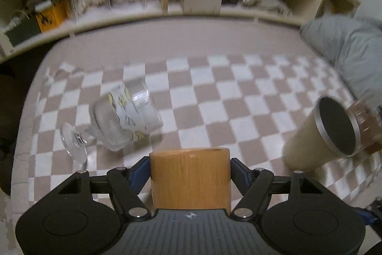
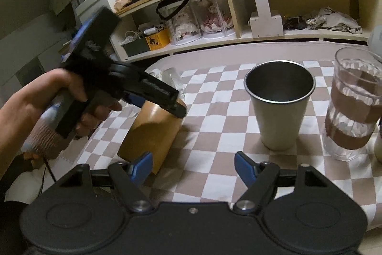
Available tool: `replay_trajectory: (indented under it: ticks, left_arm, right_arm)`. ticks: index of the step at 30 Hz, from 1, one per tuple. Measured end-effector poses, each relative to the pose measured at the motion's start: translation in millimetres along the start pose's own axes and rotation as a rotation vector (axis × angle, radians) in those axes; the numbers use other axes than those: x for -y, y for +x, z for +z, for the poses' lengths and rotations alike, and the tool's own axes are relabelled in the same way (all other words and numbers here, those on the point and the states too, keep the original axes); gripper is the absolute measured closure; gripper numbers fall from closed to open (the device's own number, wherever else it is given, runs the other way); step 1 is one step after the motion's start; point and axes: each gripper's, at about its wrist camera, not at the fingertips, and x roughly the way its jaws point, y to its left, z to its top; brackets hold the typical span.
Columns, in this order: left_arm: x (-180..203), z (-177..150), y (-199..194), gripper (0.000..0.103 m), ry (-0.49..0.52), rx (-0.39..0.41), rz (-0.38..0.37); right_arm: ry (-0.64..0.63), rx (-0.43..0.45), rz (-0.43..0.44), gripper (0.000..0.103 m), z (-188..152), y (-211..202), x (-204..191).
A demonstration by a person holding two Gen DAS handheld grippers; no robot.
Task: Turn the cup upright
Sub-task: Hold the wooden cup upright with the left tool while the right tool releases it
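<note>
My left gripper (image 1: 190, 165) is shut on a wooden cup (image 1: 191, 178), which fills the gap between its blue fingers. In the right wrist view the same wooden cup (image 2: 152, 133) leans tilted on the checkered cloth with the left gripper (image 2: 164, 99) clamped on its top end. My right gripper (image 2: 193, 167) is open and empty, just right of the wooden cup. A footed glass cup (image 1: 121, 116) lies on its side ahead and left of the left gripper.
A steel tumbler (image 2: 279, 106) stands upright on the checkered cloth (image 2: 214, 135), with a clear glass with brown bands (image 2: 353, 106) to its right. A low wooden shelf (image 2: 238, 16) with boxes runs along the back. A grey pillow (image 1: 346, 44) lies at the right.
</note>
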Motion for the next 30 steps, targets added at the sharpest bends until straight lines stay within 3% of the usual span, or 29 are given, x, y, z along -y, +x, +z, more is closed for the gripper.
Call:
replay_trajectory:
  ticks: [4,9,13,23,30]
  left_arm:
    - [13.7,-4.7,-20.8,0.032,0.011,0.09,0.0]
    - [43.4,-7.3,-25.0,0.032,0.092,0.205,0.062]
    - [57.4,-6.9,-20.2,0.032,0.093,0.259,0.032]
    - [92.8,-16.6,-5.6,0.032,0.124,0.31,0.007]
    - [99.8,-14.9,-7.6,0.032,0.162,0.272,0.03]
  right_arm:
    - [-0.003,0.009,-0.01,0.026,0.7,-3.4,2.2]
    - [-0.008,0.02,-0.027,0.026,1.4,-4.4,3.2]
    - [-0.013,0.027,-0.048,0.027,1.0,-5.1,5.6]
    - [-0.011,0.035,-0.091,0.027,2.5,-6.1,17.3]
    - [-0.008,0.045,-0.093,0.027,3.7,-8.9,19.2]
